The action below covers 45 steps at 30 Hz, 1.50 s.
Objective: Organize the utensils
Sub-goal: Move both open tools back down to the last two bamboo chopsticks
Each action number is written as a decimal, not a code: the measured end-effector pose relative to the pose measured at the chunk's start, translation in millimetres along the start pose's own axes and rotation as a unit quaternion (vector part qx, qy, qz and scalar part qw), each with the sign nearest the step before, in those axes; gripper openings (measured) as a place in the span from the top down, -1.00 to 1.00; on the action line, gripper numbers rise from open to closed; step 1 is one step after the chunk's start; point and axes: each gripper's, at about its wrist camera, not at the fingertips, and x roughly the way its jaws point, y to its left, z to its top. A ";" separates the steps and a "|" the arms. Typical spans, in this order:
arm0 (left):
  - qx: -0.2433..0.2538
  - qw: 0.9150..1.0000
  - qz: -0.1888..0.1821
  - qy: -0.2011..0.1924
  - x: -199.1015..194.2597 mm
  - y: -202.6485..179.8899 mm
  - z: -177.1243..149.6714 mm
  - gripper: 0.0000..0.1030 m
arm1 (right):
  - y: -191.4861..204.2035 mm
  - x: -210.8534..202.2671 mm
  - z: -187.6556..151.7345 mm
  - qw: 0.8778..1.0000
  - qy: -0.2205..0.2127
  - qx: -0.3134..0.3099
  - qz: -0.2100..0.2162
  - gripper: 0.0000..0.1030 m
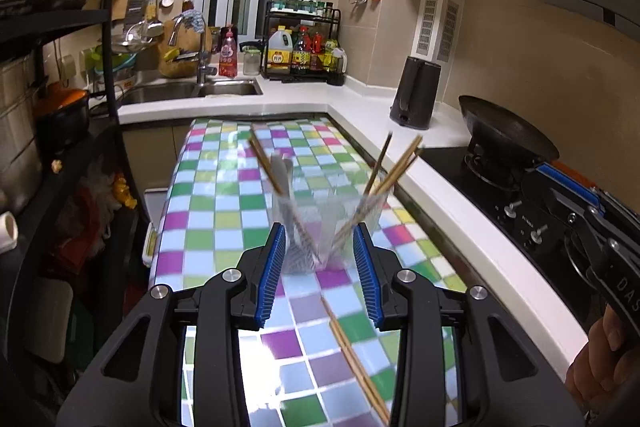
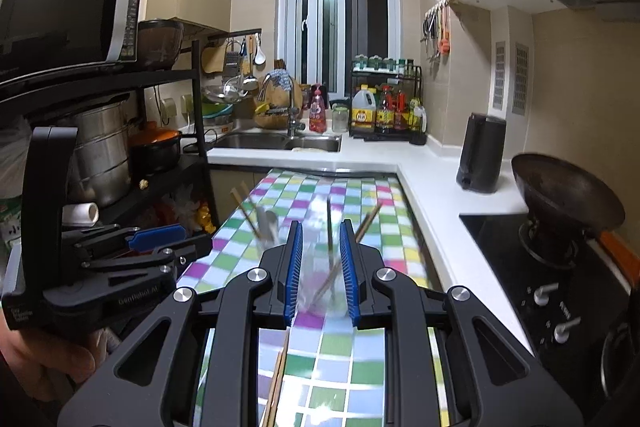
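Two clear plastic cups stand on the checkered table (image 1: 224,211). The left cup (image 1: 294,227) holds chopsticks and a white spoon; the right cup (image 1: 360,219) holds several chopsticks. My left gripper (image 1: 320,259) is open, its blue pads just short of the cups. In the right wrist view my right gripper (image 2: 320,267) has its jaws close on either side of a blurred clear cup (image 2: 320,263) with chopsticks; contact is unclear. A loose pair of chopsticks (image 1: 356,355) lies on the table under the grippers, also showing in the right wrist view (image 2: 278,383).
White counter (image 1: 420,187) runs along the table's right, with a black kettle (image 1: 416,99), wok (image 1: 504,131) and stove. Sink (image 1: 192,91) and bottle rack (image 1: 304,47) at the back. Black shelf with pots (image 2: 120,155) at left.
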 end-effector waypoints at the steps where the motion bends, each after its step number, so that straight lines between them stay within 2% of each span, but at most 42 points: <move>1: 0.000 1.000 0.003 0.003 -2.8 1.3 -11.0 0.42 | 0.9 -2.4 -7.9 1.000 0.006 0.002 0.003 0.76; 3: -0.004 1.000 0.005 0.012 -6.9 4.1 -31.9 0.48 | 4.0 -5.3 -30.3 1.000 0.027 0.007 0.010 0.86; 7: -0.028 0.999 0.012 0.026 -10.3 12.8 -77.2 0.52 | 9.6 -2.7 -77.7 0.997 0.071 0.022 0.016 0.87; 12: -0.051 0.997 0.043 0.034 -7.9 25.2 -124.2 0.52 | 16.8 16.0 -140.1 0.990 0.134 0.046 0.025 0.87; 15: -0.063 0.995 0.048 0.059 2.7 31.6 -138.4 0.52 | 24.4 27.7 -170.4 0.985 0.164 0.043 0.030 0.86; 18: -0.054 0.996 0.048 0.059 7.4 31.1 -139.7 0.52 | 28.3 36.9 -188.8 0.981 0.184 0.050 0.039 0.85; 27: -0.065 0.995 0.032 0.063 7.3 31.8 -141.2 0.52 | 39.7 53.4 -217.5 0.973 0.219 0.044 0.054 0.85; 30: -0.069 0.995 0.030 0.060 5.3 32.8 -140.4 0.52 | 42.8 54.6 -221.7 0.973 0.223 0.034 0.045 0.85; 45: -0.086 0.994 0.026 0.056 -0.2 38.3 -137.2 0.52 | 36.4 54.0 -221.2 0.973 0.225 0.031 0.030 0.82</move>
